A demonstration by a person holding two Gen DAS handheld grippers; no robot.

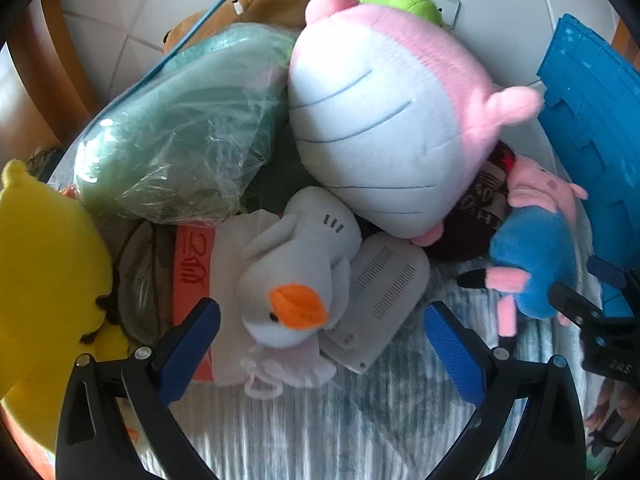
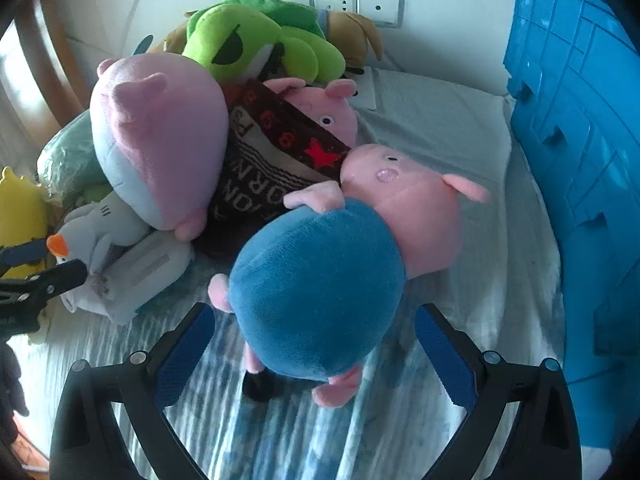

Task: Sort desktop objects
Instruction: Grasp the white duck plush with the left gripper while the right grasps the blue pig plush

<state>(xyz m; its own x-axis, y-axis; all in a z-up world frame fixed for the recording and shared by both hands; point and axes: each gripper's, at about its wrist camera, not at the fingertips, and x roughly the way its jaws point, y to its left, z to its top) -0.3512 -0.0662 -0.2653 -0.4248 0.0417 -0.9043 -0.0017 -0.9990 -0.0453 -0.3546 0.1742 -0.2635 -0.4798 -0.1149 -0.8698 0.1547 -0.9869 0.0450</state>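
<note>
My left gripper (image 1: 322, 344) is open, its jaws standing either side of a white duck plush (image 1: 296, 280) with an orange beak that lies on a grey device (image 1: 380, 300). My right gripper (image 2: 314, 354) is open around the blue body of a pig plush (image 2: 320, 292) with a pink head; the pads are apart from it. That pig also shows in the left wrist view (image 1: 532, 264). A big pink-and-white plush (image 1: 392, 120) lies in the middle of the pile and shows in the right wrist view (image 2: 156, 136).
A blue plastic crate (image 2: 580, 160) stands at the right. A bagged green plush (image 1: 180, 132), a yellow plush (image 1: 44, 280), a green frog plush (image 2: 260, 36), a brown plush (image 1: 256, 0) and a dark knit cloth (image 2: 264, 168) crowd the striped cloth (image 2: 280, 440). Wall sockets (image 2: 340, 2) are behind.
</note>
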